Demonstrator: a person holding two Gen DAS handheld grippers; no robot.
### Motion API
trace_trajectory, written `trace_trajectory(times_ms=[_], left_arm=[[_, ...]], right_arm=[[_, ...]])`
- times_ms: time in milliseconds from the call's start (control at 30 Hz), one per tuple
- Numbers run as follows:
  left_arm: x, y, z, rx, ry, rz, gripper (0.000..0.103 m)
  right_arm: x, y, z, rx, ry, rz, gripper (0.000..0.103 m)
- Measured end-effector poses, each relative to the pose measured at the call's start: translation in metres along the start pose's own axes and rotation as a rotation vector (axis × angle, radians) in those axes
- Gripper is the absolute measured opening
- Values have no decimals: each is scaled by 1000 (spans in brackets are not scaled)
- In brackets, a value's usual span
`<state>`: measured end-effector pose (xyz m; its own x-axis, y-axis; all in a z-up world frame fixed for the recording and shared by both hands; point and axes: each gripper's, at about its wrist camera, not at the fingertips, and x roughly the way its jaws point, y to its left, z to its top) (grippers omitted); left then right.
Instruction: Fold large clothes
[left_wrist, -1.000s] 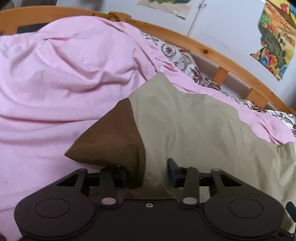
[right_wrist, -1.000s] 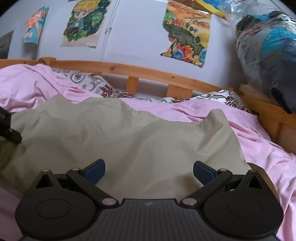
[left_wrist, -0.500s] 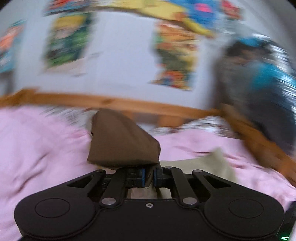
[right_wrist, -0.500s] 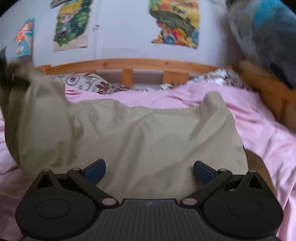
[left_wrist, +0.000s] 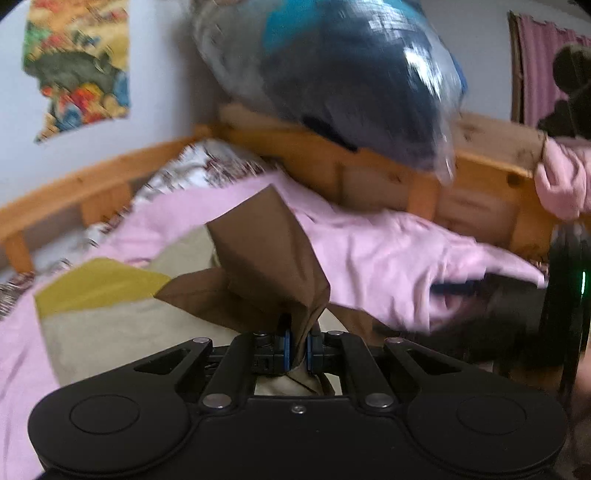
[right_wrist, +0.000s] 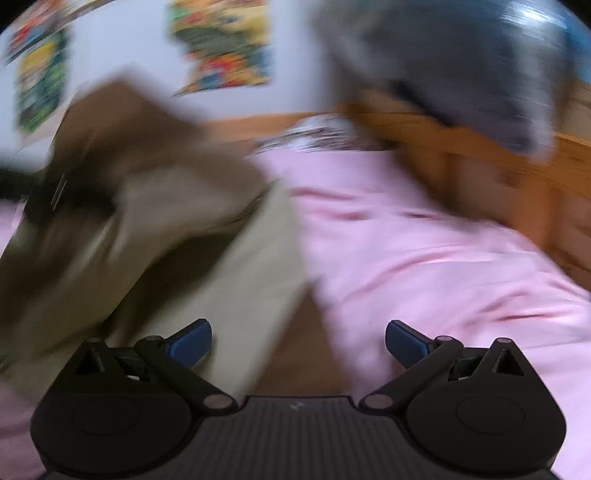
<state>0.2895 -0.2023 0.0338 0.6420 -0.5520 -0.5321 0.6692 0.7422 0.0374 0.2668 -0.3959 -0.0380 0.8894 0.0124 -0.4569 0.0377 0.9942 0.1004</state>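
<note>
Jaws of left gripper (left_wrist: 298, 345) clamped on brown sleeve (left_wrist: 269, 266); right gripper (right_wrist: 298, 339) jaws wide, empty.

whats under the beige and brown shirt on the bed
The shirt lies on a pink sheet, which shows all around it. The left claw pinches its brown sleeve up off the bed. Whatever is directly beneath the shirt's body is covered.

The rumpled pink bedsheet (right_wrist: 424, 258) lies bare to the right of the beige-and-brown garment (right_wrist: 236, 280), leaving open room there. Beyond it, the wooden bed rail (left_wrist: 373, 177) and the bulging clear plastic bag of dark clothes (left_wrist: 354, 74) resting on it block the far side.
</note>
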Motion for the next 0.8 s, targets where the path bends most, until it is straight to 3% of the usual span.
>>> trace_trajectory(times_ms=[133, 300, 533, 667, 800], left_arm=[[18, -8, -16, 48, 28, -47, 8], [37, -18, -33, 137, 65, -87, 10], [68, -23, -52, 149, 136, -155, 20], [65, -26, -50, 166, 133, -153, 25], [53, -27, -51, 150, 85, -185, 42]], right_arm=[[-1, -27, 7, 66, -28, -41, 101], [0, -26, 8, 61, -62, -50, 101], [-2, -37, 14, 110, -118, -66, 101], [-7, -45, 15, 165, -155, 24, 102], [-7, -50, 16, 255, -151, 166, 102]])
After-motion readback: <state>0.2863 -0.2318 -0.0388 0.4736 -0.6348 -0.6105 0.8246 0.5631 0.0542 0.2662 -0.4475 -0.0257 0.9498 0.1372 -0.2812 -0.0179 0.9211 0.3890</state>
